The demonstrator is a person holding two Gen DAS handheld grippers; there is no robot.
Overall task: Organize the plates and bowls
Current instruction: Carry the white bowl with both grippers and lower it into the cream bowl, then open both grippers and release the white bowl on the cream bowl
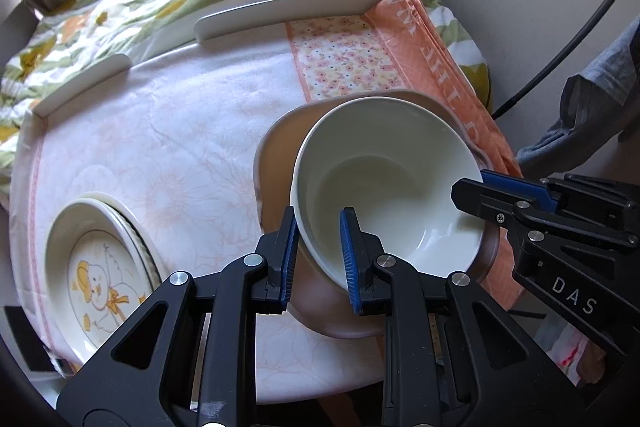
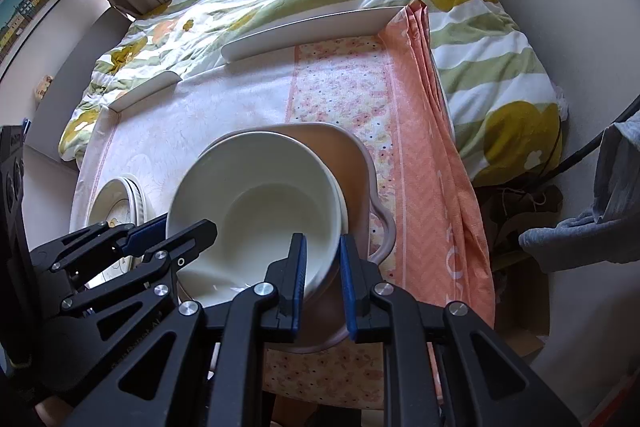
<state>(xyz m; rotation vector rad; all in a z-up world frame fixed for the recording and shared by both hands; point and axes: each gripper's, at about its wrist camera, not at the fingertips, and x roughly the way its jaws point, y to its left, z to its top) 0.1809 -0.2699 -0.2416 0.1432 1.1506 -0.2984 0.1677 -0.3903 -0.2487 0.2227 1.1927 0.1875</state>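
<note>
A white bowl (image 1: 384, 183) sits tilted over a brown shaped plate (image 1: 276, 163) on the clothed table. My left gripper (image 1: 318, 259) straddles the bowl's near-left rim, one pad outside and one inside, closed on it. My right gripper (image 2: 323, 275) straddles the bowl's (image 2: 256, 211) near-right rim the same way, with a second white bowl rim showing just beneath. The right gripper also shows in the left wrist view (image 1: 504, 195), and the left gripper in the right wrist view (image 2: 160, 231). The brown plate (image 2: 352, 163) lies under the bowls.
A stack of white plates with a duck picture (image 1: 100, 267) sits at the table's near left, also in the right wrist view (image 2: 120, 203). A long white plate (image 1: 288, 13) and another white plate (image 1: 84, 83) lie at the far edge. A floral quilt (image 2: 480, 39) lies beyond.
</note>
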